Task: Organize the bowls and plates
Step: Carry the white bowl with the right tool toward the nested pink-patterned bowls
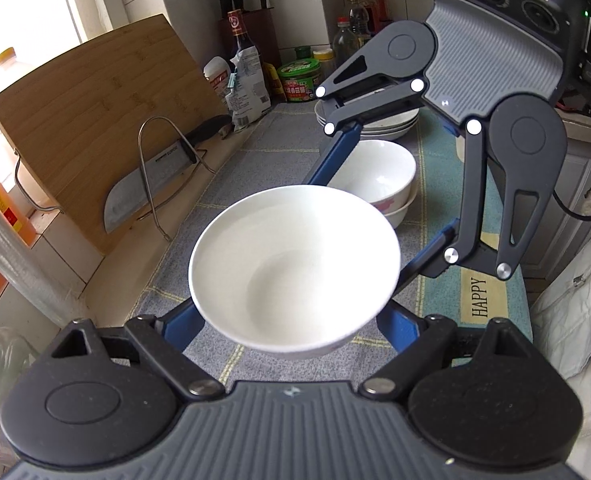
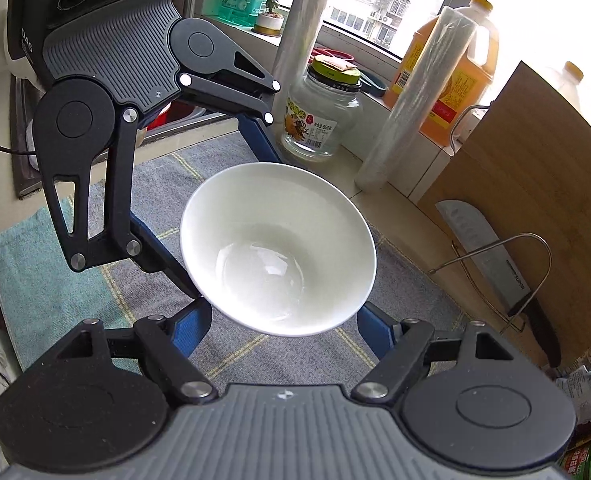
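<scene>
Both the left gripper [image 1: 295,312] and right gripper [image 2: 283,320] clasp one bowl [image 1: 295,268] from opposite sides above the mat [image 1: 255,152]; uneven release could tip it onto the stacked bowls [image 1: 379,180].

I am working in a home kitchen: knife block [image 1: 251,20], sauce bottles [image 1: 359,12], leaning cutting board [image 1: 95,120], cleaver [image 1: 151,184], stacked bowls [image 1: 379,176] on the counter

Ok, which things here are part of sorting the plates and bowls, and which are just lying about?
Job: held white bowl, stacked bowls, plate stack.
Lying about: cutting board, cleaver, glass jar, oil jug, knife block.
</scene>
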`<control>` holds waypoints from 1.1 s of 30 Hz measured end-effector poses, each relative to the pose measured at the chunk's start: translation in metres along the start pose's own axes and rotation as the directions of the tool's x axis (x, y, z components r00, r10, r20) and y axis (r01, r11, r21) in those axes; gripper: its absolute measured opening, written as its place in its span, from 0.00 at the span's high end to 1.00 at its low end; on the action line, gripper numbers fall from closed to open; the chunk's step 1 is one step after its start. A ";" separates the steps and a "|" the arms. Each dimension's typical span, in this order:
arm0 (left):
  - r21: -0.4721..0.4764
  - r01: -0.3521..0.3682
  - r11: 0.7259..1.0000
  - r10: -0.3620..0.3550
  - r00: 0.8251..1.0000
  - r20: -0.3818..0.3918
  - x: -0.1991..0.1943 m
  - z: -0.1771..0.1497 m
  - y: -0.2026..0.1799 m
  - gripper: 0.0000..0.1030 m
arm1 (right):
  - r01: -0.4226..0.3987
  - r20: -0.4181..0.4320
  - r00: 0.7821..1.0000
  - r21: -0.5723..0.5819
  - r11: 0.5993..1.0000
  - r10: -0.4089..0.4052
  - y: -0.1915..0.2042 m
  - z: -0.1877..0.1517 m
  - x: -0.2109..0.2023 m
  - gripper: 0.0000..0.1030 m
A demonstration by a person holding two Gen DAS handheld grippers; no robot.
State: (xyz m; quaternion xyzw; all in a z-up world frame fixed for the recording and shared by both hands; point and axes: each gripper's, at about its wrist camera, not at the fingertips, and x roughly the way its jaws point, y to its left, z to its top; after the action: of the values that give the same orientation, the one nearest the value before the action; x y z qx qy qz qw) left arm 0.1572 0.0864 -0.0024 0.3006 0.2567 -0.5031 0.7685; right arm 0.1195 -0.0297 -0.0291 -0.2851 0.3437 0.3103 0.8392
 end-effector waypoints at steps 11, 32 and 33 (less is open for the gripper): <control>0.085 0.029 0.996 -0.032 0.999 0.036 0.019 0.040 -0.012 0.11 | 0.097 -0.013 0.995 0.049 0.994 -0.096 -0.023 -0.030 -0.028 0.19; 0.162 0.178 0.970 -0.185 0.983 0.023 0.094 0.099 -0.038 0.11 | 0.191 -0.123 0.978 0.173 0.966 -0.171 -0.066 -0.097 -0.050 0.19; 0.157 0.187 0.970 -0.191 0.981 0.016 0.096 0.099 -0.038 0.11 | 0.183 -0.123 0.979 0.177 0.967 -0.163 -0.067 -0.099 -0.049 0.19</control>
State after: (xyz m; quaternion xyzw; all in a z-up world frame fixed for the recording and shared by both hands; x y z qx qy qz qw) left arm 0.1658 -0.0563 -0.0095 0.3257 0.2325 -0.5969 0.6954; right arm 0.1000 -0.1575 -0.0337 -0.2499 0.3901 0.1861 0.8664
